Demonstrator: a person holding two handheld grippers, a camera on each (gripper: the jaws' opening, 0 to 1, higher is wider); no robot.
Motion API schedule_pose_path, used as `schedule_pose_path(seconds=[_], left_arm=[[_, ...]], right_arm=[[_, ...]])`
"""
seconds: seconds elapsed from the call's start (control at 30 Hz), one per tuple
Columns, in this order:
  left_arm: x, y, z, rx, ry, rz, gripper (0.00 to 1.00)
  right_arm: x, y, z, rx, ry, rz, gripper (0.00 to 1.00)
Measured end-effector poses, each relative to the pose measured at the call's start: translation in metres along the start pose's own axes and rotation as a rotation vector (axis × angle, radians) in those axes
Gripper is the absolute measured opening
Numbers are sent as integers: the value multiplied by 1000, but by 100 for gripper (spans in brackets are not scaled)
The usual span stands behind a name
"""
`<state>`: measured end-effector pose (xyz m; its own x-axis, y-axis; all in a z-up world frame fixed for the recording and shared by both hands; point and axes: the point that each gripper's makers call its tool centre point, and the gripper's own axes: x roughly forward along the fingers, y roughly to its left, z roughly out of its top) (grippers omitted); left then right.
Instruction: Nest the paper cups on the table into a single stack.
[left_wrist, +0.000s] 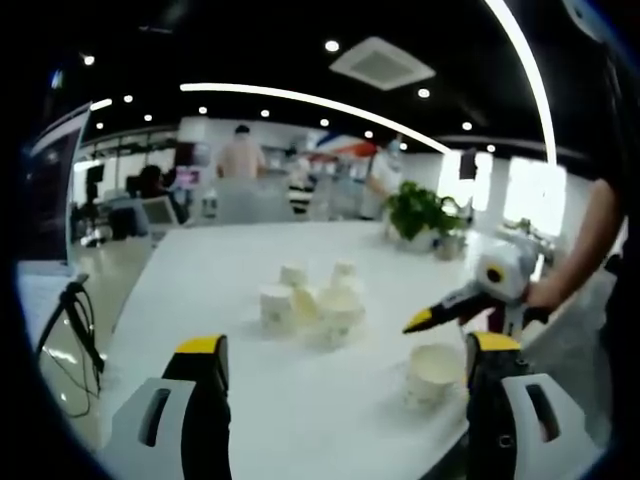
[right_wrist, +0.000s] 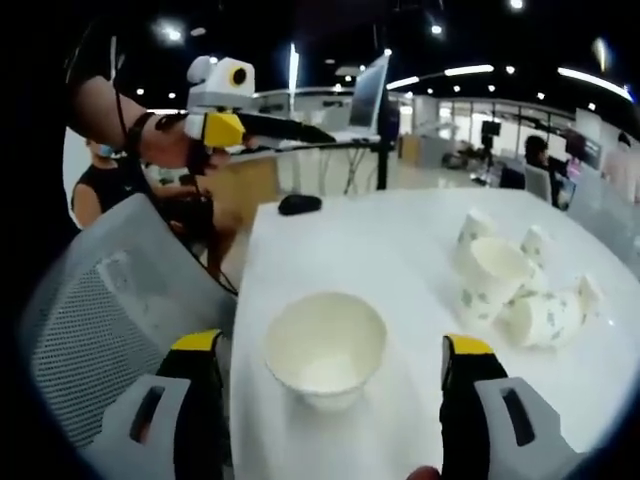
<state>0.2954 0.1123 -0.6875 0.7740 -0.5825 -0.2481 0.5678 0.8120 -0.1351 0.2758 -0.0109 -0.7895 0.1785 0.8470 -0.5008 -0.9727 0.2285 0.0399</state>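
A single paper cup (right_wrist: 326, 350) stands upright and open-mouthed on the white table (right_wrist: 350, 250), near the table's edge and between the two yellow-tipped jaws of the right gripper (right_wrist: 332, 352), which stand wide apart on either side of it without touching it; its outer wall is mostly hidden below the rim, so any print on it cannot be made out. The same cup (left_wrist: 434, 372) shows in the left gripper view, close to that view's right-hand jaw, its base blurred against the white surface. Farther along the table lies a loose cluster of cups (right_wrist: 520, 285): several lie on their sides with mouths facing different ways and faint green markings on their walls, and they overlap so that an exact count is uncertain. In the left gripper view the cluster (left_wrist: 310, 300) sits near the middle of the table (left_wrist: 250, 250), some cups standing, some tipped, well apart from the lone cup. The left gripper (left_wrist: 340, 350) is spread wide with nothing between its jaws, its lower parts cut off by the frame. The right gripper (left_wrist: 420, 320) enters this view from the right, above the lone cup, held by a hand (left_wrist: 545, 295). A potted plant (left_wrist: 420, 212) stands at the far table edge. A dark mouse-like object (right_wrist: 299, 204) lies on the table, too small to identify, and a mesh chair back (right_wrist: 110, 310) stands beside the table.
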Motion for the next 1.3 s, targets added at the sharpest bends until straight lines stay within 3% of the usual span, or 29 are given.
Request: schedule_pose_path(seconds=[0.17, 0.73, 1.0, 1.3], left_arm=[[1, -1, 2, 7, -3, -7, 100], [2, -3, 6, 12, -4, -26, 100], [5, -5, 11, 18, -12, -38, 100], [8, -6, 12, 28, -11, -50, 100]], right_arm=[[-3, -3, 1, -1, 2, -19, 100], [-16, -2, 13, -14, -17, -39, 99], [-35, -14, 25, 66, -82, -105, 97], [-57, -28, 28, 61, -95, -172, 96]])
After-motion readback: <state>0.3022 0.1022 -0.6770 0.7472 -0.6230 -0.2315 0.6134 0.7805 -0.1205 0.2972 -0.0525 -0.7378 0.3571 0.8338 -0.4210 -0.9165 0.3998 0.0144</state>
